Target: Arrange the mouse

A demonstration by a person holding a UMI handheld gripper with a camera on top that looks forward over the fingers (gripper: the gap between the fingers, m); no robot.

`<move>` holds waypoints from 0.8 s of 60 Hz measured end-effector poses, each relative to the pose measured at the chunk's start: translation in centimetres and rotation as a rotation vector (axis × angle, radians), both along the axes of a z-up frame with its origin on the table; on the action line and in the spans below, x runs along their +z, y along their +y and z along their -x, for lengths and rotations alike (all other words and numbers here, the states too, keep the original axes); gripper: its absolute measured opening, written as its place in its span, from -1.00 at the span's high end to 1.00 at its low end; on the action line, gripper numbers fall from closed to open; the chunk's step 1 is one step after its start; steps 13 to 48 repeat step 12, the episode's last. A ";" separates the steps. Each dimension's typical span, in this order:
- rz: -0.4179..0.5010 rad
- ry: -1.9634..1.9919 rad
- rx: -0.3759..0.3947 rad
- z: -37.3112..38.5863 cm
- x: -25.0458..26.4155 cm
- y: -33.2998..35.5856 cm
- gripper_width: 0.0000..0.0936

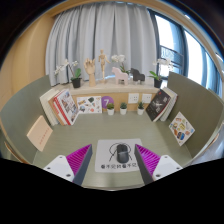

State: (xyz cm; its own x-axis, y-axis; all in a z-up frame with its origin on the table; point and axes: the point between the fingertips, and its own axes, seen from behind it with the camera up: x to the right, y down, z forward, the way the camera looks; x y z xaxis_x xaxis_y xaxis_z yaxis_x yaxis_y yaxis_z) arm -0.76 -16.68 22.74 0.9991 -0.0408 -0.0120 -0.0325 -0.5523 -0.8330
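Observation:
A dark mouse (121,152) lies on a white mouse pad (104,150) with black printed characters, on the grey-green table. My gripper (113,150) is open, with its magenta pads (76,158) spread wide. The mouse and its pad lie between the fingers, slightly right of centre, with a clear gap on each side. The fingers touch nothing.
Beyond the mouse pad a curved wooden shelf (112,90) holds figurines, a wooden mannequin (91,70) and potted plants (157,75). Books lean at the left (60,105) and right (160,103). Flat books lie on the table at the left (40,132) and right (181,127). Curtains and windows stand behind.

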 end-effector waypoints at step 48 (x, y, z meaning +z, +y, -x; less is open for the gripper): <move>0.028 -0.023 -0.006 1.1 -0.9 -3.0 -0.82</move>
